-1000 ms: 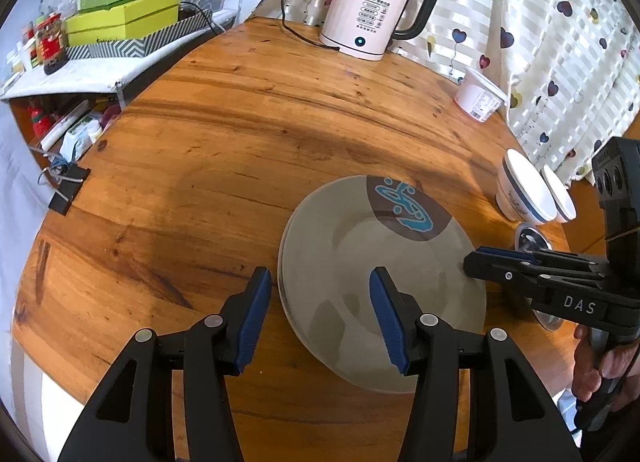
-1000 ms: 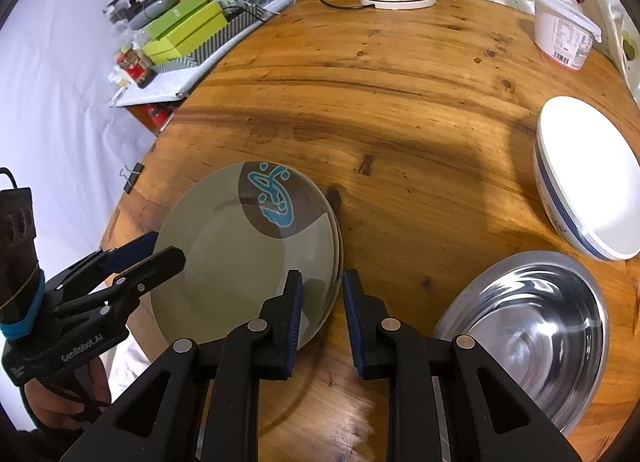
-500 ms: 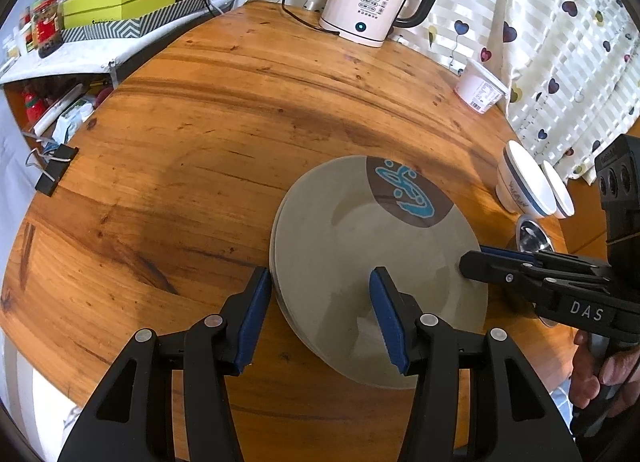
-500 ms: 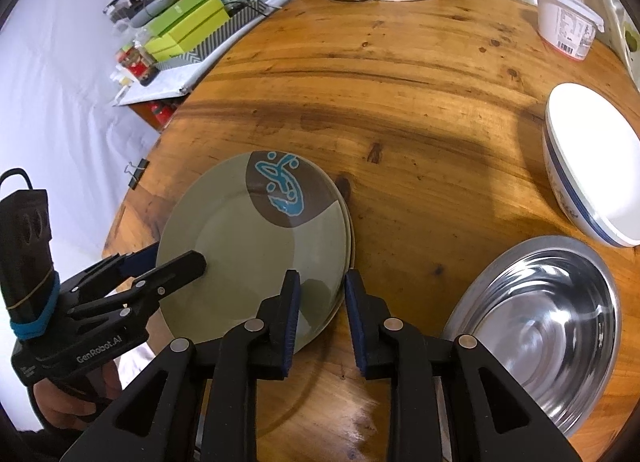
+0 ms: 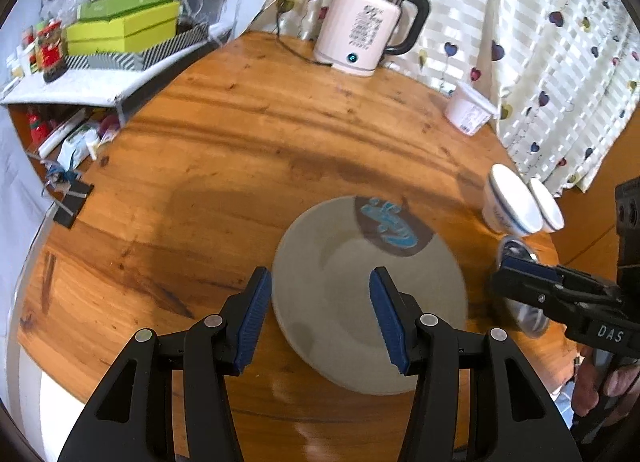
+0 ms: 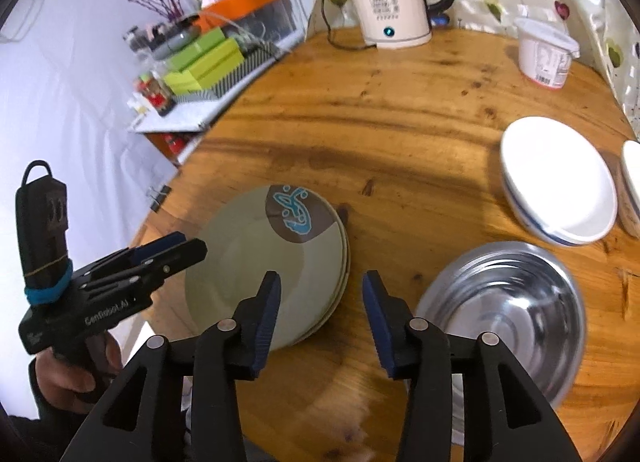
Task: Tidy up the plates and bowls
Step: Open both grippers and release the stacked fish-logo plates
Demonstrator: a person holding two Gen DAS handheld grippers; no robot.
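A stack of grey-green plates (image 5: 416, 302) (image 6: 248, 262), the top one with a brown patch and blue drawing, lies on the round wooden table (image 5: 248, 150). My left gripper (image 5: 320, 294) hovers open over the stack's near left rim, seen in the right wrist view as the left gripper (image 6: 192, 250). My right gripper (image 6: 320, 286) (image 5: 502, 276) is opening; the stack's right rim shows between its pads, which do not press on it. Right of the plates sit two white bowls (image 6: 560, 182) (image 5: 508, 206) and a steel bowl (image 6: 504, 314), partly hidden behind the right gripper in the left wrist view.
A pink-white kettle (image 5: 360, 34) (image 6: 388, 2) and a white tub (image 5: 468, 110) (image 6: 544, 54) stand at the table's far edge by a heart-print curtain (image 5: 560, 42). A side shelf with green boxes (image 5: 120, 26) is at the left, and a binder clip (image 5: 68, 206) sits on the table's left edge.
My right gripper's jaws have spread apart from the plate rim and drawn back and up from the stack. The left gripper keeps the same opening over the plates.
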